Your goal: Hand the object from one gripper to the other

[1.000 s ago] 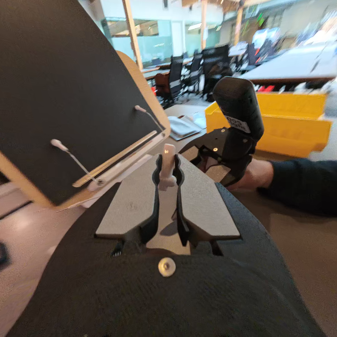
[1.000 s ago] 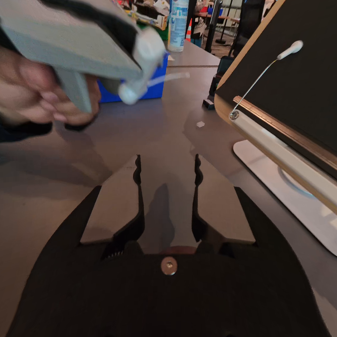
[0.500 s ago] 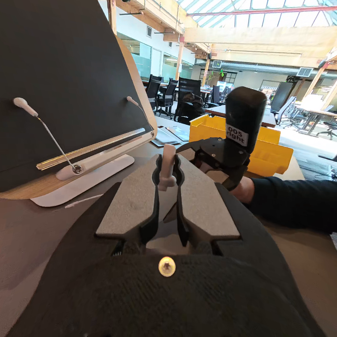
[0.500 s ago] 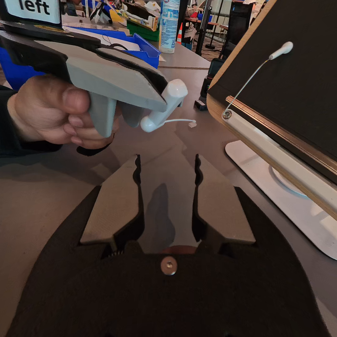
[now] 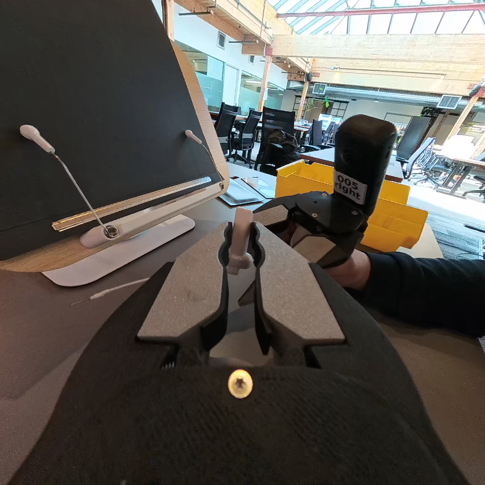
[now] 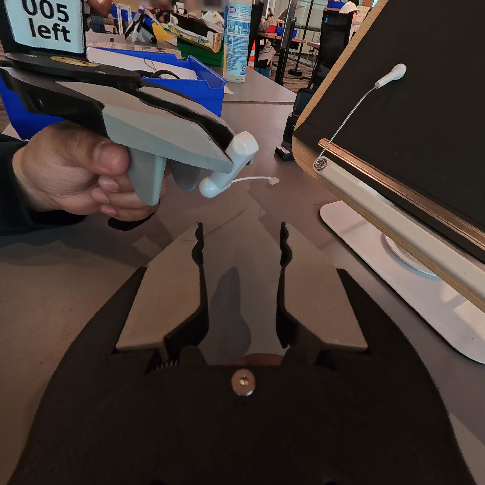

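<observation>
Barely shifted, left claw [image 6: 231, 160] clamps white peg [image 6: 231, 168]; right claw [image 6: 241, 236] gapes.

Dark grey-brown tabletop [image 6: 65, 288] underneath everything. On it, a tilted black board in a pale wood frame on a white flat base [image 5: 110, 110], with two white-tipped wire page holders [image 5: 65, 178]. Right of that stand, a yellow plastic bin [image 5: 393, 223]; grey flat sleeves [image 5: 241, 193] between the two. Left of the stand, a blue plastic bin [image 6: 183, 78], a white-and-blue cylindrical canister [image 6: 237, 42] behind it. Beyond the stand, black office chairs [image 5: 241, 136].
</observation>
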`<state>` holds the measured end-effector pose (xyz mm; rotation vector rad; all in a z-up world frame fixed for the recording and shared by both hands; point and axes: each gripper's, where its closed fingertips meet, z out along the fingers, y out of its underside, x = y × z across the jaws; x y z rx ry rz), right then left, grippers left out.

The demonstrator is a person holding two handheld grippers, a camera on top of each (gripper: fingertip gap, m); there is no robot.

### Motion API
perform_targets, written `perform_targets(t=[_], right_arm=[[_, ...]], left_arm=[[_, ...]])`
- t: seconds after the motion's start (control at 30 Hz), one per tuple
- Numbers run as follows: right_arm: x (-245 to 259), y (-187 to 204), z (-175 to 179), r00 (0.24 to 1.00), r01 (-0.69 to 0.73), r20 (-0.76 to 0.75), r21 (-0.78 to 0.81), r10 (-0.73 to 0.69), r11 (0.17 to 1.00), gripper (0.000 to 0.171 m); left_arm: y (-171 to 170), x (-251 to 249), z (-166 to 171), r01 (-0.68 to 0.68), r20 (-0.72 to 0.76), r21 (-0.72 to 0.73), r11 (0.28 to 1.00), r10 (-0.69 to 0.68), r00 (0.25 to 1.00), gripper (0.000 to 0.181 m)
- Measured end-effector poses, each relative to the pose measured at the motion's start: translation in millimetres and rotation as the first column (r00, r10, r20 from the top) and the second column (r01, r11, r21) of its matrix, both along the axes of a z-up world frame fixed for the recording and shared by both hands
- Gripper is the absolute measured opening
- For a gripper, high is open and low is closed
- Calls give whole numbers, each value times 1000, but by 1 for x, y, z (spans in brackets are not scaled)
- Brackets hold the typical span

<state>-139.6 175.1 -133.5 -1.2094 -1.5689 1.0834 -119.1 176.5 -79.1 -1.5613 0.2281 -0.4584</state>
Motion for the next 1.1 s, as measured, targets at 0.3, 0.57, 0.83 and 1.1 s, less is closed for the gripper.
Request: perform_targets(t=[0.3, 0.57, 0.83, 1.1], right_arm=[[-1, 0, -1, 1000, 2, 6, 11, -2, 1000, 55], [0, 0, -1, 1000, 4, 2, 30, -4, 1000, 55], [4, -1, 22, 995, 29, -91, 24, -27, 999, 54], [2, -15, 26, 994, 9, -106, 59, -3, 998, 53]], left_arm=[[2, 0, -4, -9, -12, -7, 1000, 9, 1000, 12], [1, -4, -2, -6, 22, -8, 1000, 6, 1000, 12], [-2, 0, 3, 75, 140, -19, 997, -72, 988, 12], [-1, 5, 0, 99, 174, -29, 995, -93, 980, 12]])
